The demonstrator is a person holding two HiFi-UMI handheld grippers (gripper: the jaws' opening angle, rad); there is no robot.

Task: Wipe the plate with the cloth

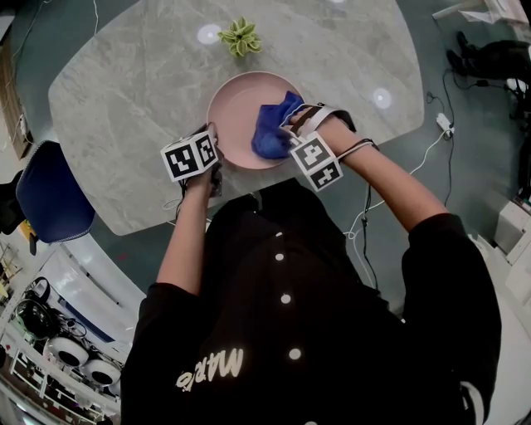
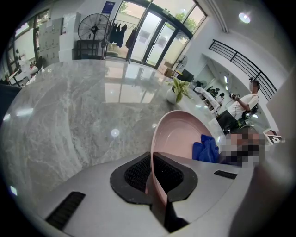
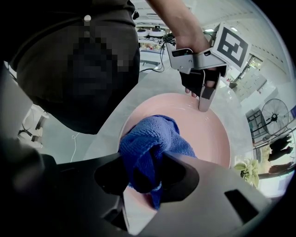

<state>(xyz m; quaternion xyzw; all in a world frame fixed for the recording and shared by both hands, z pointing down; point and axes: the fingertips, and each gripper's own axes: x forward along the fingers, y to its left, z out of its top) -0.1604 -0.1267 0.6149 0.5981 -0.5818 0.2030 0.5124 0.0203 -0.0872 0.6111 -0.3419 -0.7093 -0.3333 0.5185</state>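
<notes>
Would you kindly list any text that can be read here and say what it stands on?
Nothing reads clearly.
Black shirt: pale script lettering, upside down, too blurred to quote.
Two marker cubes: square patterns, no words.
Blue sign on the far wall: too small.

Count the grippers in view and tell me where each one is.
2. The left gripper grips the near-left rim of the pink plate; the right gripper holds the blue cloth on its right side.
</notes>
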